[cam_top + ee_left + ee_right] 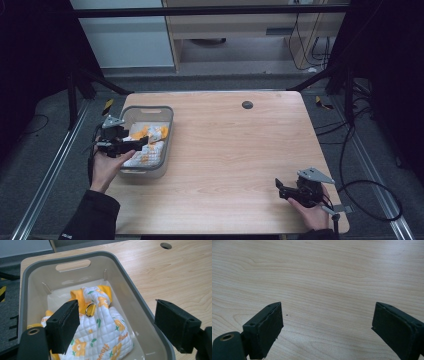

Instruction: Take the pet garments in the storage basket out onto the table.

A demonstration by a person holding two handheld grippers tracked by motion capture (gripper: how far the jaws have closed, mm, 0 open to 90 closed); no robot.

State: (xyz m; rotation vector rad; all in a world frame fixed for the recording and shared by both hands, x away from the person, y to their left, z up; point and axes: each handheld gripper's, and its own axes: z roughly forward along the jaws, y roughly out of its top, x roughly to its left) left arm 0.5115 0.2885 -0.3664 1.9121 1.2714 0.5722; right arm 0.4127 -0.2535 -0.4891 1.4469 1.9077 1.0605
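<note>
2 grippers agape: left gripper (131, 146) over basket (167, 116) (right gripper (281, 189) low).

A basket (169, 131) stands on the bench (235, 150) near its left edge, toward the far side. A bundle of cloth (145, 142) lies in the basket. The left claw (142, 141) hangs over the basket's near left part, above the cloth. The right claw (278, 186) sits low over the bench's near right corner, well apart from the basket. A small hole (247, 104) lies in the bench near its far edge, right of the basket
</note>
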